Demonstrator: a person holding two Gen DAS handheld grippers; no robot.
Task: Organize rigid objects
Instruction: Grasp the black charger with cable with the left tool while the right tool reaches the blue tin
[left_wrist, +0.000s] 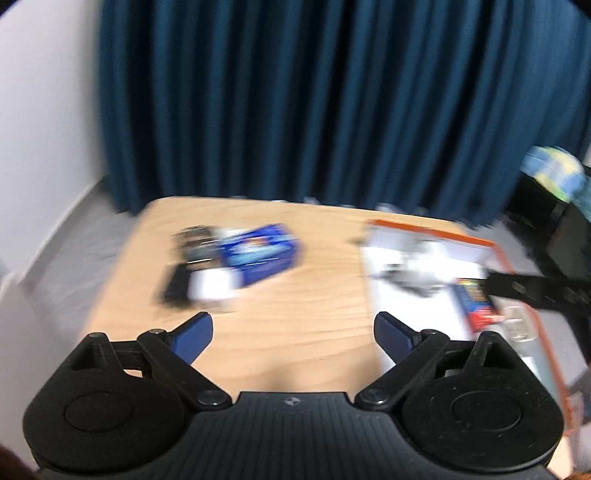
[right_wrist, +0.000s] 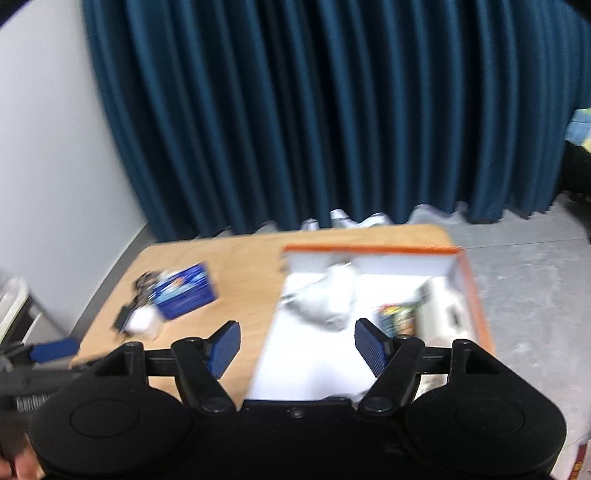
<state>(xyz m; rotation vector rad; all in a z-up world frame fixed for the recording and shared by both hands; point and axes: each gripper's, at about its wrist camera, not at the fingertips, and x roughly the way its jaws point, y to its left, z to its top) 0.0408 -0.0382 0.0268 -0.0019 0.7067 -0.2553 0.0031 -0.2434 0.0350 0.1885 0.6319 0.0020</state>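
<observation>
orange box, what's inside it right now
Inside the orange box: a blurred grey-white object, a colourful small pack and a pale item by the right wall. Its near end is hidden behind the right gripper.

A plain indoor room: floor-length blue curtain (left_wrist: 332, 103), white wall (right_wrist: 48, 147), small wooden table (left_wrist: 288, 332), grey floor (right_wrist: 535, 288).

Motion blur smears both views under soft, even indoor light.

The boxes (left_wrist: 258, 254) and open carton (right_wrist: 373, 251) on the wooden table (left_wrist: 295, 332) are streaked and unreadable, while the near gripper bodies stay fairly sharp. Fisheye distortion bows the blue curtain (right_wrist: 332, 110) and darkens the frame corners. Shadows are faint; no glare shows.
</observation>
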